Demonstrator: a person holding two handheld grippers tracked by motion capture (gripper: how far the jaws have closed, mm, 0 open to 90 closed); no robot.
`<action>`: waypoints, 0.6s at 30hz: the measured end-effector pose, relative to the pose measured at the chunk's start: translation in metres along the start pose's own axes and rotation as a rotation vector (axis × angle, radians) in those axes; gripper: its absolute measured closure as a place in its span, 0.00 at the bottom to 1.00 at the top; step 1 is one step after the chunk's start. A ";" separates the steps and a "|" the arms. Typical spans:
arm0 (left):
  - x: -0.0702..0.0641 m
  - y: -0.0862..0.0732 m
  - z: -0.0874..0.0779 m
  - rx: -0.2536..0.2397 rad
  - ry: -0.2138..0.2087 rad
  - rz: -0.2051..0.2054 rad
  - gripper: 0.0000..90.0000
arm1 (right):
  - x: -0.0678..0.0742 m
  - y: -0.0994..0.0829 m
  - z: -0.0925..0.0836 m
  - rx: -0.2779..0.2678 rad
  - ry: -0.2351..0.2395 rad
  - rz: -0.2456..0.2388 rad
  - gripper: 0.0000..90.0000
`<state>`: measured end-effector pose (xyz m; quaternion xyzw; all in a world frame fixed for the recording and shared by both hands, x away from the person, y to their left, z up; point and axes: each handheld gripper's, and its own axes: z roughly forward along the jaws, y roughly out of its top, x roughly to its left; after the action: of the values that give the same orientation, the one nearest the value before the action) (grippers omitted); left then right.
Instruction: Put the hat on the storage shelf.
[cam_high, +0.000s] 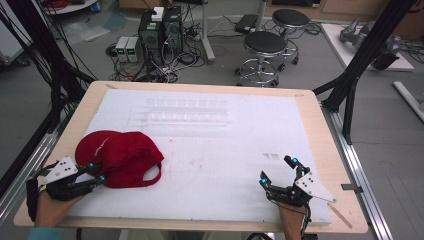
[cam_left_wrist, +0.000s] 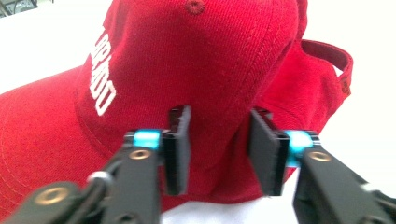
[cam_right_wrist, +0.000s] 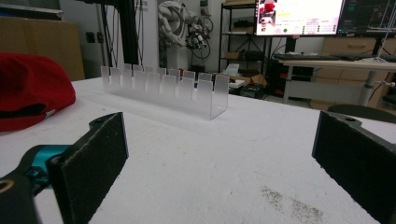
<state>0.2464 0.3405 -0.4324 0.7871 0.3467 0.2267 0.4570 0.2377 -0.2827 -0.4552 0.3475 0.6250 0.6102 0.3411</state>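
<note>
caps – one red cap (cam_high: 121, 158) | racks – one clear slotted rack (cam_high: 186, 111) | stools – two (cam_high: 264, 45)

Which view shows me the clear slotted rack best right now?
The right gripper view: the clear slotted rack stands side-on beyond the open jaws, so its row of upright dividers reads plainly. In the high view the rack is a faint outline against the white mat. The left gripper view looks at the red cap instead.

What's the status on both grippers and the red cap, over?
Left gripper open, jaws straddling a fold of the red cap, not clamped. Right gripper open, empty, over bare white mat. Clear slotted rack far side, nothing blocking.
</note>
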 end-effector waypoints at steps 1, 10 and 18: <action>0.000 0.001 0.000 0.002 0.000 -0.002 0.73 | 0.000 0.000 0.000 0.000 0.000 0.000 0.03; -0.004 0.005 0.000 -0.011 -0.008 -0.081 0.94 | 0.000 0.000 0.000 0.001 0.000 0.001 0.03; -0.020 0.018 0.007 -0.034 0.014 -0.090 0.95 | -0.001 0.000 0.000 0.000 0.002 0.004 0.03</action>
<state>0.2439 0.3153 -0.4206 0.7612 0.3810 0.2174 0.4776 0.2381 -0.2831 -0.4551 0.3481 0.6246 0.6111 0.3395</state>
